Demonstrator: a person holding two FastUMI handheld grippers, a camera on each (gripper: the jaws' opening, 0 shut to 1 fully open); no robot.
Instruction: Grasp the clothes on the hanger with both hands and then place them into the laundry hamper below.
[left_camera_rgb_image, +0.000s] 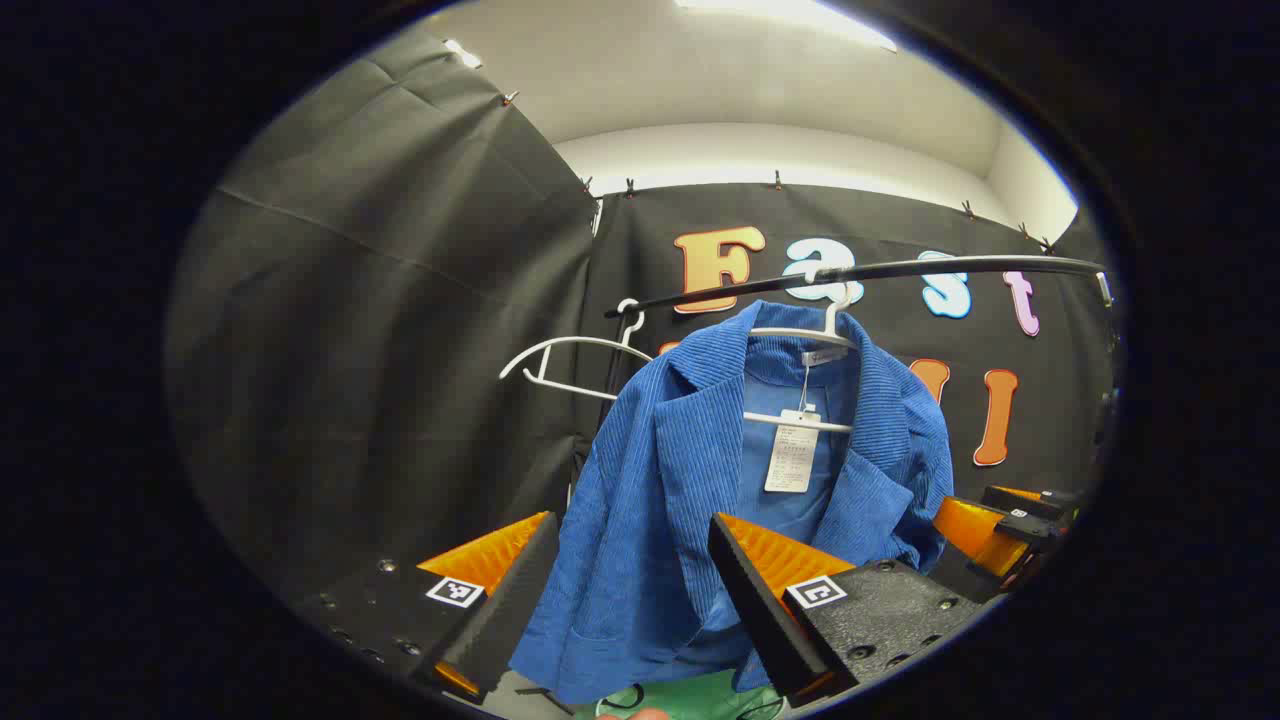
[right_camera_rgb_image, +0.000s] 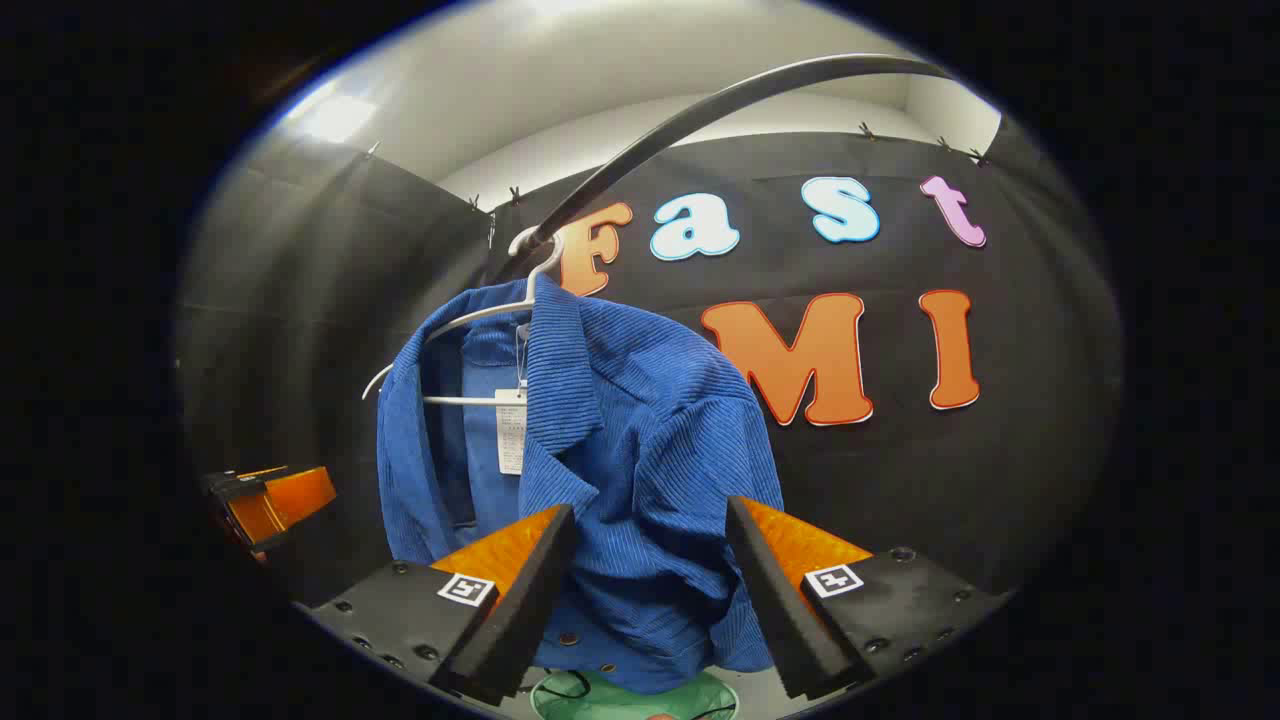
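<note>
A: What is seen in the left gripper view?

B: A blue corduroy jacket (left_camera_rgb_image: 690, 480) is hung on a white hanger (left_camera_rgb_image: 815, 335) from a dark rail (left_camera_rgb_image: 900, 270). A paper tag (left_camera_rgb_image: 792, 450) is seen at the collar. An empty white hanger (left_camera_rgb_image: 560, 365) is hung just beside it. The left claw (left_camera_rgb_image: 635, 590) is held spread, with the jacket's lower front seen between its fingers; contact cannot be told. The right claw (left_camera_rgb_image: 1000, 530) is glimpsed beside the jacket's far sleeve.

A: And the right gripper view?

B: The right claw is also spread, with the jacket's sleeve seen between its fingers; nothing is pinched. A green hamper (right_camera_rgb_image: 640, 698) is seen below the jacket's hem.
</note>
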